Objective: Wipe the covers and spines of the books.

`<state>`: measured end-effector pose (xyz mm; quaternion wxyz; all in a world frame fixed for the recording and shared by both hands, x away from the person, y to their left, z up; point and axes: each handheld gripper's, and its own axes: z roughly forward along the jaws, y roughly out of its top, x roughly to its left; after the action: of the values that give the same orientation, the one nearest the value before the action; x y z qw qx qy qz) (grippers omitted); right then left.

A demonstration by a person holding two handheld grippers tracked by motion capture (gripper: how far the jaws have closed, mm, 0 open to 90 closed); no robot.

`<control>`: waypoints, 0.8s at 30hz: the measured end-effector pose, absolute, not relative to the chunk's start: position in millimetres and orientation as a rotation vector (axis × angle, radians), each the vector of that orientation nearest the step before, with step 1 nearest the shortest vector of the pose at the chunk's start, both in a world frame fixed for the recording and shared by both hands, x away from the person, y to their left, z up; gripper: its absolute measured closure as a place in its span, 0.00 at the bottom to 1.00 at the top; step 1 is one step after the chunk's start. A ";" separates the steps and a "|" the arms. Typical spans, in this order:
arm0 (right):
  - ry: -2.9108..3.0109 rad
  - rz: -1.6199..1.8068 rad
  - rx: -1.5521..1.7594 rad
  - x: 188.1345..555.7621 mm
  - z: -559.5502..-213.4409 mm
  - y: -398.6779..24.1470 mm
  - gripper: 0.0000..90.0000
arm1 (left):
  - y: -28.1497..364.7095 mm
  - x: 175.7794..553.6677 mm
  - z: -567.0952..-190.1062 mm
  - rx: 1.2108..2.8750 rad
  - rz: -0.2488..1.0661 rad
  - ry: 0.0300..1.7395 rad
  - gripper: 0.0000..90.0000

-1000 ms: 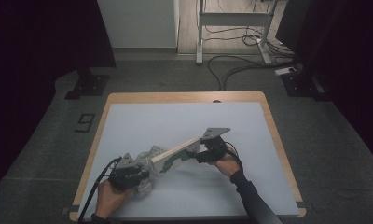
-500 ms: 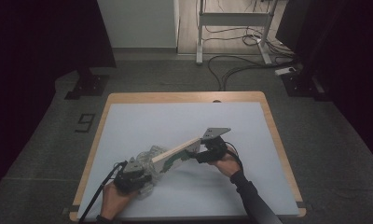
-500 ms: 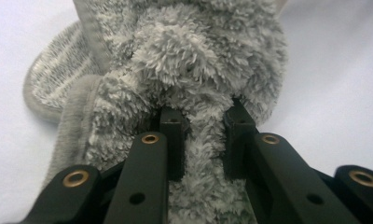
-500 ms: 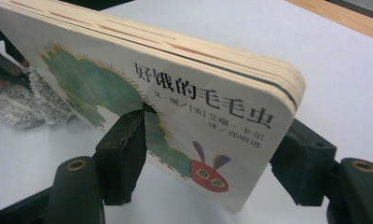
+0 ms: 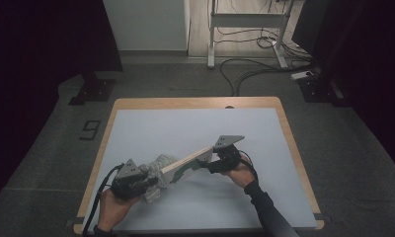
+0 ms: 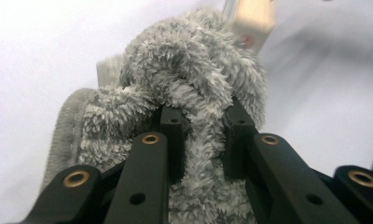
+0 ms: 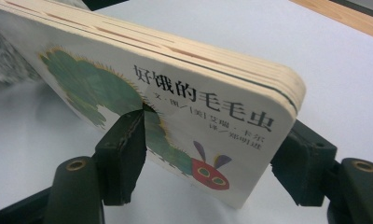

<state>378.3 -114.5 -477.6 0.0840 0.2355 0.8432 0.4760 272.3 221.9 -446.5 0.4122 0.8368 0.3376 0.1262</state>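
Jaws of the left gripper (image 6: 201, 135) pinch the fluffy cloth (image 6: 194, 84); right gripper (image 7: 212, 154) clamps the board book (image 7: 184, 107) between its pads.

Between my left tongs (image 6: 201, 135), matt black plastic with brass-coloured rivets, sits fluffy grey fleece cloth (image 6: 194, 79). My right tongs (image 7: 208, 154) grip a thick cardboard book (image 7: 175, 93), its cover smooth and printed. Beneath both, the counter (image 5: 185, 128) looks matt and smooth, edged in wood.
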 end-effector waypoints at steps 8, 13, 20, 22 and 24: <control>2.518 1.417 0.704 378.3 -477.5 -114.5 0.34 | 217.2 268.6 -436.0 2.110 0.353 0.835 0.83; 2.516 1.419 0.705 378.4 -477.8 -114.4 0.34 | 215.2 271.5 -446.9 2.126 0.358 0.856 0.83; 2.512 1.419 0.708 378.7 -478.1 -113.9 0.34 | 215.1 279.1 -475.3 2.140 0.311 0.902 0.83; 2.512 1.419 0.707 378.8 -478.3 -113.9 0.34 | 215.1 280.5 -483.2 2.142 0.300 0.913 0.83; 2.514 1.418 0.708 378.7 -478.1 -113.9 0.34 | 214.7 281.0 -490.3 2.139 0.294 0.925 0.83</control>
<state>378.7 -113.9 -478.1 0.0849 0.2373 0.8429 0.4754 281.0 214.7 -490.3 0.3860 0.8401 0.3632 0.1154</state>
